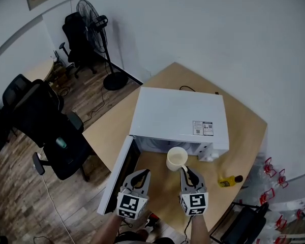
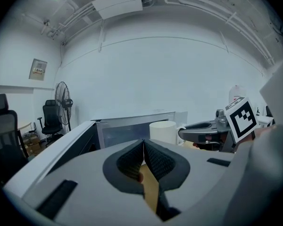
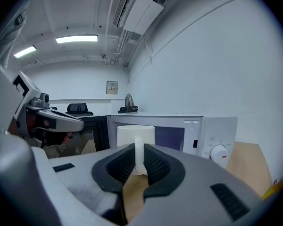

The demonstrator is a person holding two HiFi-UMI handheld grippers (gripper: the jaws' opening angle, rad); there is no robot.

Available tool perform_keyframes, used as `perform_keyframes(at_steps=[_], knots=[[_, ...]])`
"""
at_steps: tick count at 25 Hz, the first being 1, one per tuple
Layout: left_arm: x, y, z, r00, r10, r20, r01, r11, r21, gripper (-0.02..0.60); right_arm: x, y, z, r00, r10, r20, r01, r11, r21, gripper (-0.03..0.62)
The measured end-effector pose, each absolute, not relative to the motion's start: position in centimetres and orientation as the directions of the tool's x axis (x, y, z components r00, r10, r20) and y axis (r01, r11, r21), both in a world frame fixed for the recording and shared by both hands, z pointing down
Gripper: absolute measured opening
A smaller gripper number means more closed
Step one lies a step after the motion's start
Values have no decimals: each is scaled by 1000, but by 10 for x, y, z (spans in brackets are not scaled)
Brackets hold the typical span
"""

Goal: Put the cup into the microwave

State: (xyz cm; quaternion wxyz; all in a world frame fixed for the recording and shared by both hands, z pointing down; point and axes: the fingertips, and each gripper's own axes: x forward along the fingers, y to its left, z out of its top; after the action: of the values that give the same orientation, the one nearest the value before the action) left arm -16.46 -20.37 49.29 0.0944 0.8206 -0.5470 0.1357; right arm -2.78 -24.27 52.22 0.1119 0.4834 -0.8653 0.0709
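A cream cup (image 1: pixel 176 158) hangs just in front of the white microwave's (image 1: pixel 178 113) open cavity. My right gripper (image 1: pixel 187 171) is shut on the cup's handle; in the right gripper view the handle (image 3: pixel 139 152) stands upright between the pads, with the cup body (image 3: pixel 136 132) beyond. The microwave door (image 1: pixel 119 173) is swung open to the left. My left gripper (image 1: pixel 141 175) hovers beside the door, left of the cup, shut with nothing in it. In the left gripper view the cup (image 2: pixel 162 131) shows to the right, ahead of the closed pads (image 2: pixel 151 159).
The microwave sits on a wooden table (image 1: pixel 244 131). A small yellow bottle (image 1: pixel 229 180) lies on the table right of my right gripper. The control knob (image 3: pixel 219 153) is on the microwave's right side. Office chairs (image 1: pixel 46 126) and a standing fan (image 1: pixel 94 29) stand on the floor to the left.
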Motion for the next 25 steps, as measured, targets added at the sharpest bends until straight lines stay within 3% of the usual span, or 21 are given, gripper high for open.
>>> perform_keyframes(at_steps=[25], knots=[[-183,-263,537,332,-866,373,-937,-348,26,23,-42,-332,583,-470,-843,262,-876,481,-22,52]])
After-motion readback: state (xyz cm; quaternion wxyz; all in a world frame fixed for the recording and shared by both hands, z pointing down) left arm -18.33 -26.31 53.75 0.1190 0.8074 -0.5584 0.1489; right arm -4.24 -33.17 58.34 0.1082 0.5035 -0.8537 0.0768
